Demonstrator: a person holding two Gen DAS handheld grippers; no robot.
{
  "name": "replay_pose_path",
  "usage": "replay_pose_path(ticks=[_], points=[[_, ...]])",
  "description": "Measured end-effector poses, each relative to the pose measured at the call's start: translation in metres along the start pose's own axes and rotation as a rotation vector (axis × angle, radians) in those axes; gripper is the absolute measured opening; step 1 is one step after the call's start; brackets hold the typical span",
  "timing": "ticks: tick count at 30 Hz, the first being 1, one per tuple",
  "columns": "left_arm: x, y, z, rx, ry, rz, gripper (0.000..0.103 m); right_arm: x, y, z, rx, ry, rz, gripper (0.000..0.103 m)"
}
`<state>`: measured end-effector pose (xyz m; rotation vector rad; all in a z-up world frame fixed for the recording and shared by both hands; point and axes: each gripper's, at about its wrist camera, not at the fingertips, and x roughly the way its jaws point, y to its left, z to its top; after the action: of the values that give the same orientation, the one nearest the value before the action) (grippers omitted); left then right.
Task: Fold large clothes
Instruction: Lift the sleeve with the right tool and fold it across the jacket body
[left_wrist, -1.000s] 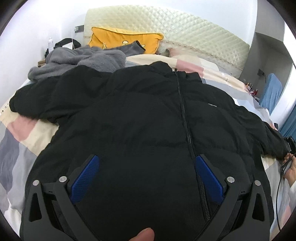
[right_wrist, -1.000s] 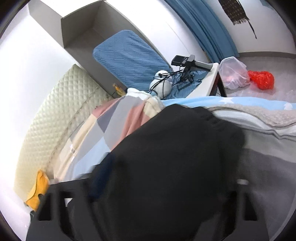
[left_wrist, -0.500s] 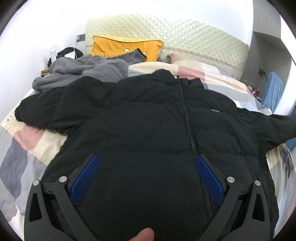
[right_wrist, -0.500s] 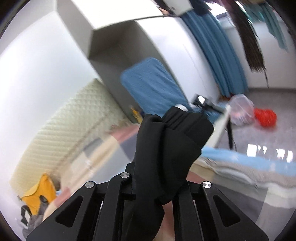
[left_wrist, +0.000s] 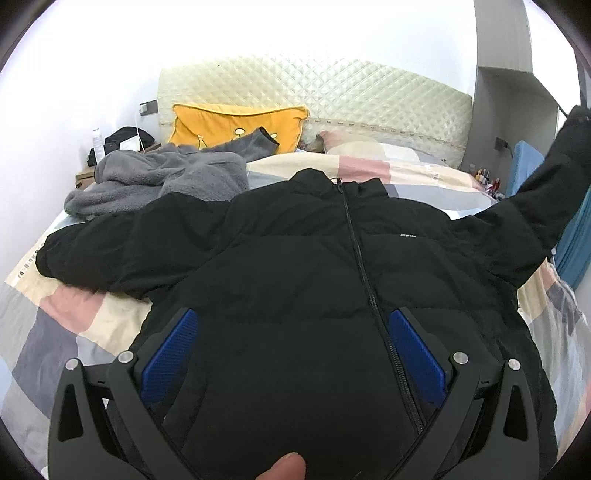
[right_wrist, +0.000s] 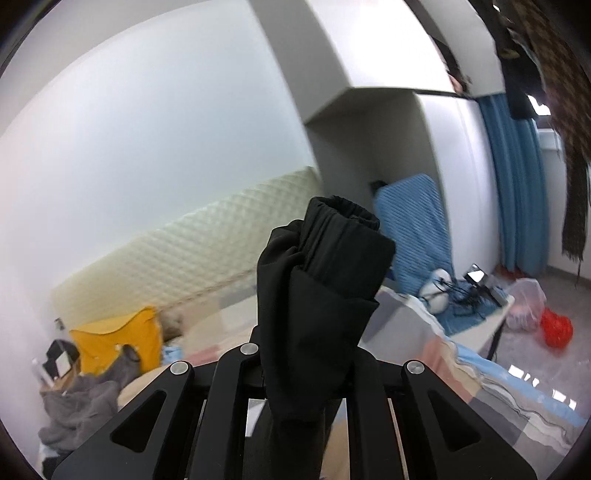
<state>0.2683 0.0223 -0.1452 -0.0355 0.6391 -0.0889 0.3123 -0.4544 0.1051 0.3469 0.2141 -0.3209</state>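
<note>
- Gripping only the bunched cuff of the black puffer jacket's sleeve, the right tongs were clamped nearly shut on a small wad of slick fabric; the likeliest failure was that wad slipping out under the sleeve's weight.
- A second risk was the jacket's body dragging across the bed, since nothing pinned it: the left tongs hung wide open above the hem, blue pads apart, holding nothing.
- A crooked fold could follow if the sleeve came down off-line, because the padded fill resists a sharp crease.
- The grey fleece garment lay touching the far sleeve and could get caught in a later fold.
- The black puffer jacket lay face up on the patchwork bedspread, zipped, collar toward the quilted headboard.
- One sleeve lay flat on the bed; the other rose steeply off the bed at the left wrist view's right edge.
- It looked thick, matte and quilted, with a small white chest label.
</note>
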Motion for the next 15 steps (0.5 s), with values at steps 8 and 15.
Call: replay_pose_path(ticks=[8,15], points=[[-0.024,0.027,0.009,-0.016,-0.082,0.037,0.103,-0.028,0.083,0.004,-0.118,-0.034,0.060,0.009],[-0.028,0.044,0.014,-0.045,-0.105,0.042,0.103,-0.032,0.151,-0.011,-0.216,-0.032,0.109,0.011]])
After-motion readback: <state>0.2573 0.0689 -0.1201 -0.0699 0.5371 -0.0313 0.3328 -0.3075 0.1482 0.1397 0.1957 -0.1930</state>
